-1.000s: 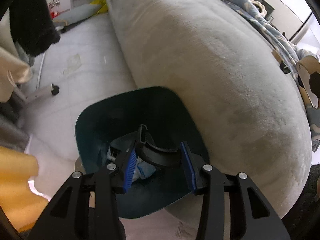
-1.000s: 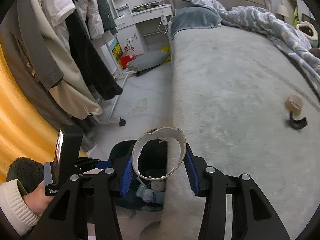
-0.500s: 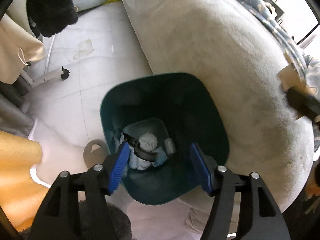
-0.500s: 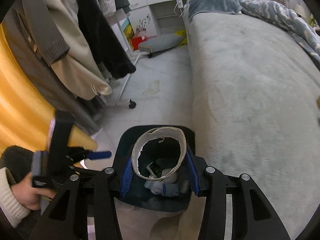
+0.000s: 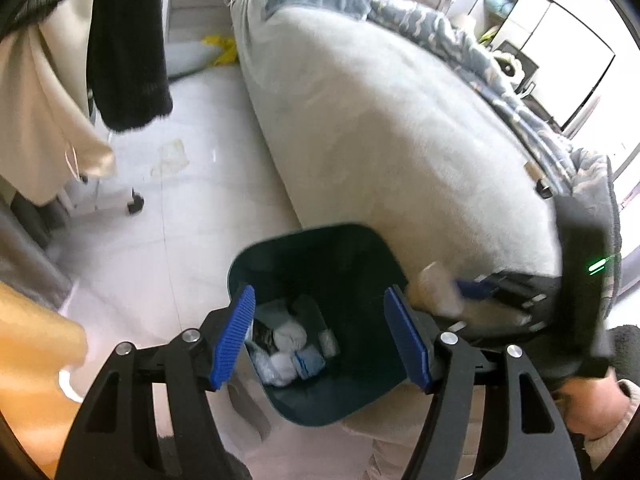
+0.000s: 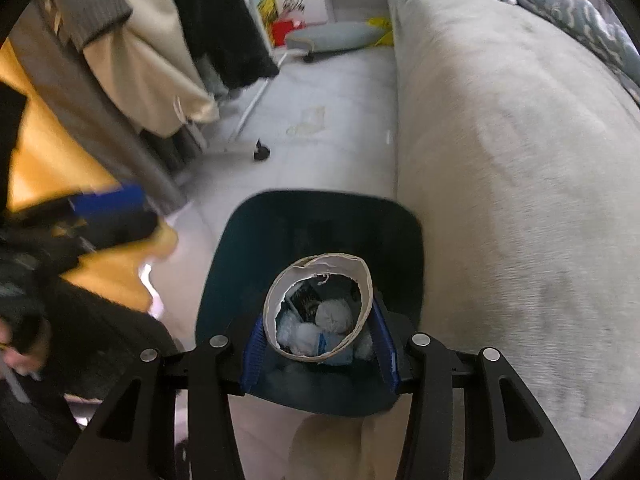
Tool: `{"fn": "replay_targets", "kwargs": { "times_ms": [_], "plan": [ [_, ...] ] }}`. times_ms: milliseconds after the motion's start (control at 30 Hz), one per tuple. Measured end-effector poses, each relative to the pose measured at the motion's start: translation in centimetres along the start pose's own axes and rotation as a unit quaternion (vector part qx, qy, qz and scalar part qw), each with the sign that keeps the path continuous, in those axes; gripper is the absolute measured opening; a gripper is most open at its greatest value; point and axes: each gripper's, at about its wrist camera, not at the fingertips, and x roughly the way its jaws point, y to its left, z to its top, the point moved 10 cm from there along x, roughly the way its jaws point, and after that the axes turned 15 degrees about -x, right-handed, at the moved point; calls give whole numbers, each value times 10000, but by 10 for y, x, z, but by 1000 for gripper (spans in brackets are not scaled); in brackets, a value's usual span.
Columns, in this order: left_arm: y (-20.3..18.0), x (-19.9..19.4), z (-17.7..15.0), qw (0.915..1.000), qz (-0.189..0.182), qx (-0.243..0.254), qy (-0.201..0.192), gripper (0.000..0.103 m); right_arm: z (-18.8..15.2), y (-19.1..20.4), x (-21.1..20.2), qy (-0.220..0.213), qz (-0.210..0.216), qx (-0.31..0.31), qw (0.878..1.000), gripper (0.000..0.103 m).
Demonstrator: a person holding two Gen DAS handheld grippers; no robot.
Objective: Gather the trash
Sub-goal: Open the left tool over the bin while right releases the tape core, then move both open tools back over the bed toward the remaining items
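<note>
A dark teal trash bin (image 5: 360, 256) stands on the floor against the bed; it also shows in the right wrist view (image 6: 248, 264). Several crumpled tissues and wrappers (image 5: 288, 344) lie in its bottom. My left gripper (image 5: 320, 340) is open and empty above the bin. My right gripper (image 6: 320, 340) is shut on a white cardboard tape ring (image 6: 276, 304) and holds it over the bin's mouth. The right gripper shows blurred at the bin's right rim in the left wrist view (image 5: 472, 292).
A grey bed (image 5: 400, 140) with a blue blanket (image 5: 460, 40) fills the right side. Two small pieces of trash (image 5: 538, 180) lie on it, far right. Hanging clothes (image 6: 160, 40) on a wheeled rack stand left. A paper scrap (image 6: 308, 120) lies on the white floor.
My left gripper dropped a black curved piece into the bin, opened wider and drew back. My right gripper carried the tape ring from beside the bed to over the bin.
</note>
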Motion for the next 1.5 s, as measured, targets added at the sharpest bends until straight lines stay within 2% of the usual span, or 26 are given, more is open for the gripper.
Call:
{"fn": "replay_targets", "kwargs": {
  "times_ms": [167, 333, 533, 600, 733, 900, 1000, 1200, 1333, 1500],
  "plan": [
    [-7, -18, 11, 9996, -125, 94, -252, 67, -9, 11, 26, 320, 45, -177, 9993, 48],
    [-14, -31, 22, 9984, -244, 124, -496, 63, -13, 15, 41, 461, 67, -197, 9987, 48],
    [-27, -50, 33, 9953, -144, 406, -865, 60, -17, 16, 53, 565, 98, -164, 9982, 50],
    [-30, -55, 37, 9944, -168, 443, -944, 60, -15, 18, 51, 545, 137, -156, 9983, 62],
    [-36, -63, 46, 9921, -152, 557, -1112, 60, -9, 18, 43, 396, 137, -153, 9990, 67],
    [-46, -71, 57, 9888, -92, 667, -1330, 60, 3, 14, 22, 88, 53, -69, 9999, 81],
    [-52, -72, 60, 9889, -69, 692, -1310, 64, 8, 10, 4, -172, 7, 30, 9998, 88],
    [-67, -85, 69, 9839, -227, 648, -1647, 74, 17, -2, -37, -618, -177, 124, 9979, 97],
    [-79, -89, 76, 9824, -287, 552, -1761, 90, 19, -16, -66, -893, -426, 141, 9950, 99],
    [-93, -83, 78, 9845, -348, 442, -1659, 96, 15, -45, -99, -1154, -752, 359, 9898, 100]
  ]
}}
